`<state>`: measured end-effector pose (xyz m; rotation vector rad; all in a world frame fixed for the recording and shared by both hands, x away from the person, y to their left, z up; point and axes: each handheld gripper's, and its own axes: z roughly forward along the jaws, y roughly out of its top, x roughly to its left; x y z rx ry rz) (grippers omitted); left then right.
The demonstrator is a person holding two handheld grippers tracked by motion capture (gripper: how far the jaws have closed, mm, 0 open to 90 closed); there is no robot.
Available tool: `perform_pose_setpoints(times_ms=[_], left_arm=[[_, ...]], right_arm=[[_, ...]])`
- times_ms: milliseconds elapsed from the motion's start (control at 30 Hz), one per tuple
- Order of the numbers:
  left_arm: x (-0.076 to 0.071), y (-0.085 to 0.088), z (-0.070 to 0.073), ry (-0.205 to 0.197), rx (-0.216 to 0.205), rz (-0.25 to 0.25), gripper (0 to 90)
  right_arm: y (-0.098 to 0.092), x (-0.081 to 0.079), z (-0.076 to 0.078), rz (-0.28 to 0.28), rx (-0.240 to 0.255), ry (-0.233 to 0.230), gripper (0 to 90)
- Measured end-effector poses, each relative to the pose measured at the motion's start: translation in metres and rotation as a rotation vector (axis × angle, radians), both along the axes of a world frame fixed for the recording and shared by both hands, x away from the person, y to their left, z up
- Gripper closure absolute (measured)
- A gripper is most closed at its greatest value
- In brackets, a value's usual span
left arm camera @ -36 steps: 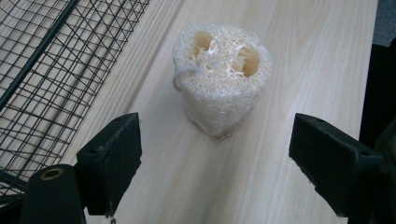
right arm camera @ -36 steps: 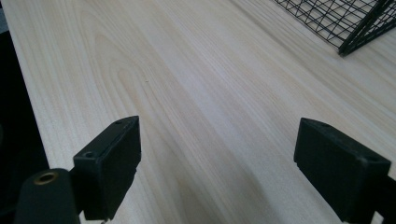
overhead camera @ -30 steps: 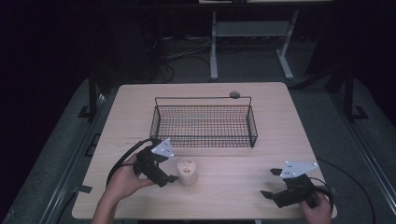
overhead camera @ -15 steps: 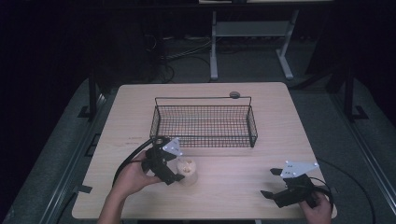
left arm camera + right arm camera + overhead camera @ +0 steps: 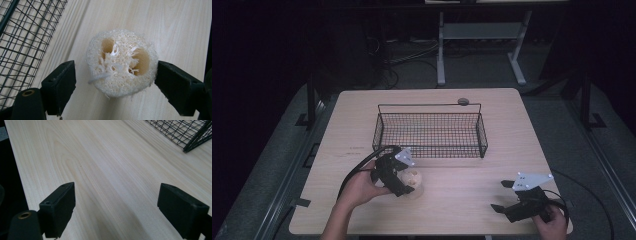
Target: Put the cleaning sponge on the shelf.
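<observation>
Holding the left gripper (image 5: 115,82) low, we see its fingers (image 5: 60,87) spread around the loofah (image 5: 121,62), not pinching it; it lies on the worktop (image 5: 472,195). Our right gripper (image 5: 116,210) is spread over bare wood. Farther stands the basket (image 5: 430,131).

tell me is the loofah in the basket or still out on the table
Out. The loofah sits on the table beside the wire basket, between the left gripper's open jaws.

The loofah (image 5: 413,178) lies on the table (image 5: 492,170), before the basket (image 5: 430,134).
</observation>
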<state>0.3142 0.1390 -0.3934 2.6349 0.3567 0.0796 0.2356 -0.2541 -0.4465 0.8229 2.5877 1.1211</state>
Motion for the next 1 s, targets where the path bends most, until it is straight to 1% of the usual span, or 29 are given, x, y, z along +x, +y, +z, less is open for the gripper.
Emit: perform_pose_setpoints(times_ms=[200,233,300,433,500,600,1000], left_arm=[[0.002,-0.005,-0.002,0.007,0.008,-0.010,17.0],[0.002,-0.006,-0.003,0.013,0.011,-0.017,17.5],[0.003,-0.007,-0.004,0.020,0.009,-0.023,21.4],[0.003,-0.010,-0.007,0.032,0.022,-0.031,22.8],[0.003,-0.011,-0.007,0.030,0.025,-0.032,23.2],[0.002,-0.011,-0.007,0.033,0.026,-0.045,28.1],[0.003,-0.011,-0.007,0.053,0.020,-0.038,29.8]], right_arm=[[-0.002,0.001,0.000,-0.003,0.007,0.000,14.3],[-0.001,0.001,0.000,-0.002,0.007,0.001,14.3],[-0.001,0.001,0.000,-0.002,0.006,0.002,14.3],[-0.001,0.000,0.000,-0.002,0.005,0.002,14.3],[-0.001,0.000,0.000,-0.003,0.006,0.000,14.3],[-0.003,0.000,0.000,-0.005,0.009,-0.001,14.2],[-0.002,0.000,0.000,-0.004,0.009,-0.001,14.3]])
